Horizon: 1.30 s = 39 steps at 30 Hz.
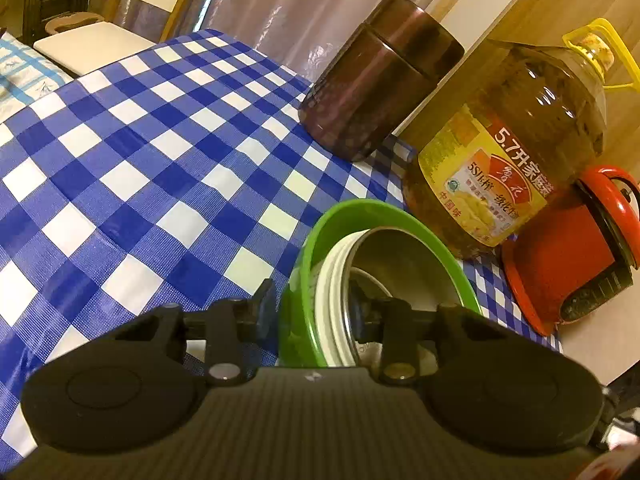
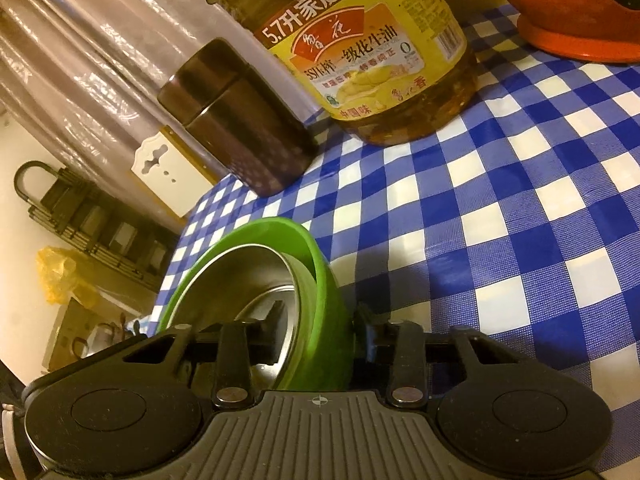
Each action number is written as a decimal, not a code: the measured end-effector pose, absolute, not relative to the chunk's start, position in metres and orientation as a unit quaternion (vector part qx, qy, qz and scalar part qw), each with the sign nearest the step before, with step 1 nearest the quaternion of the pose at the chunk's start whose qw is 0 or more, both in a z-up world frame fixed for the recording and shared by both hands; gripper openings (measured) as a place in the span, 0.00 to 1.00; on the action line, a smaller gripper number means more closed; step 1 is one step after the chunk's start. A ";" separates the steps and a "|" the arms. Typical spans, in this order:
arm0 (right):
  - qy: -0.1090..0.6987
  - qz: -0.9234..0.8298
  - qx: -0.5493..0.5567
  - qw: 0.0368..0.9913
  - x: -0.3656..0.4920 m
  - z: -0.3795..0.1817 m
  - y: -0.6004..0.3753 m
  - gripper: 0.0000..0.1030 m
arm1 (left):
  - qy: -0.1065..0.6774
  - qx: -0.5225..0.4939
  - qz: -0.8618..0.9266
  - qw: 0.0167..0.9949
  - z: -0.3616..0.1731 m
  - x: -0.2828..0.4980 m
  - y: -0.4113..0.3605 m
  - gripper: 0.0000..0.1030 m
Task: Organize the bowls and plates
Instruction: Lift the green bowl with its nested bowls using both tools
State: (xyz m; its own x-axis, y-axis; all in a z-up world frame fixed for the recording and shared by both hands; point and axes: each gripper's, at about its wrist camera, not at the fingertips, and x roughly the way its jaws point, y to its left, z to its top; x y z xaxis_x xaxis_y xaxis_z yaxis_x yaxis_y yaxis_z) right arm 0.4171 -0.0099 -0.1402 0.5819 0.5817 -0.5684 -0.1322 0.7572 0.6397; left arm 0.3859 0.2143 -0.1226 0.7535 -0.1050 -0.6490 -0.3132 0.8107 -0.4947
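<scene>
A green bowl [image 1: 360,208] stands on the blue-checked tablecloth [image 1: 140,160] with a white bowl [image 1: 325,300] and a steel bowl [image 1: 400,256] nested inside it. My left gripper [image 1: 314,308] straddles the stack's near-left rim, one finger outside the green wall and one inside the steel bowl, pads pressing on it. In the right wrist view the same green bowl [image 2: 320,264] holds the steel bowl [image 2: 240,272]. My right gripper [image 2: 320,320] clamps that side's rim the same way, one finger inside and one outside.
Just behind the bowls stand a dark brown jar [image 1: 372,80], a large bottle of cooking oil [image 1: 512,152] and a red appliance [image 1: 572,248]. The table's edge [image 2: 176,240] drops off beside the bowls, with a yellow bag [image 2: 60,276] on the floor beyond.
</scene>
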 end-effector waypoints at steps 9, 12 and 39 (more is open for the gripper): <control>0.406 0.211 0.286 0.842 0.420 -0.148 -0.007 0.34 | 0.345 -0.299 0.060 0.888 -0.123 0.386 0.214 0.29; 0.410 0.211 0.281 0.842 0.420 -0.150 -0.005 0.33 | 0.343 -0.297 0.059 0.889 -0.123 0.386 0.214 0.29; 0.426 0.191 0.267 0.843 0.362 -0.115 -0.041 0.29 | 0.373 -0.291 0.044 0.880 -0.096 0.318 0.171 0.29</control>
State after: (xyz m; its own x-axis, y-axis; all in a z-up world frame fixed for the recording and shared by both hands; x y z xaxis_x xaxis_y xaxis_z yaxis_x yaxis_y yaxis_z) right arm 0.3620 -0.0406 -0.1149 0.5634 0.5500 -0.6165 -0.0954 0.7845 0.6127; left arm 0.3177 0.1708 -0.0960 0.7179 -0.1405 -0.6818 -0.2940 0.8267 -0.4798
